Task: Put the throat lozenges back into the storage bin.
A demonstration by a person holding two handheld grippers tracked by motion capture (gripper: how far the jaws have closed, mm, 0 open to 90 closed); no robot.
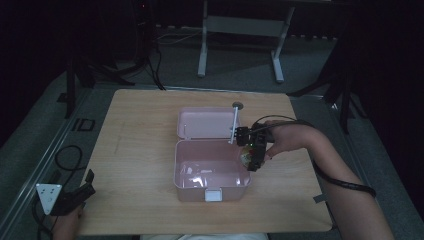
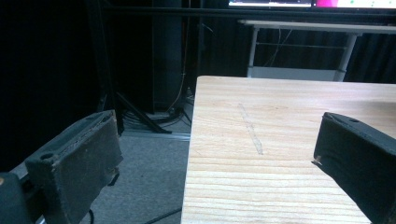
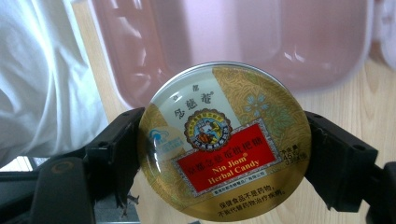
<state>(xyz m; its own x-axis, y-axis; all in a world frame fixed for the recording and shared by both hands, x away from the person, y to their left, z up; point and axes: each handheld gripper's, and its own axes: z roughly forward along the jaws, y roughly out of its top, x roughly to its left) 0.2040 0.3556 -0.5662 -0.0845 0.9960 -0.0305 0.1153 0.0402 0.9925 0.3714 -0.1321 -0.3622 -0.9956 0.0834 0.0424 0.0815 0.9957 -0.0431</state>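
A round gold candy tin [image 3: 224, 140] with a red label is clamped between the jaws of my right gripper [image 3: 224, 149], which is shut on it. From above, the right gripper [image 1: 254, 157] hangs at the right rim of an open pink plastic box [image 1: 186, 172], and the tin [image 1: 247, 158] is barely visible. The box's lid [image 1: 205, 122] lies flat behind it. My left gripper [image 1: 85, 187] rests at the table's front left corner, open with nothing between its jaws. In its own view the left gripper [image 2: 215, 158] looks along the bare wooden tabletop [image 2: 280, 140].
The wooden table [image 1: 140, 150] has free room left of the box. A white rod on a round base [image 1: 236, 114] stands beside the lid. Beyond the table are a white desk frame [image 1: 240, 30] and dark stands. A white latch [image 1: 213, 194] faces the front edge.
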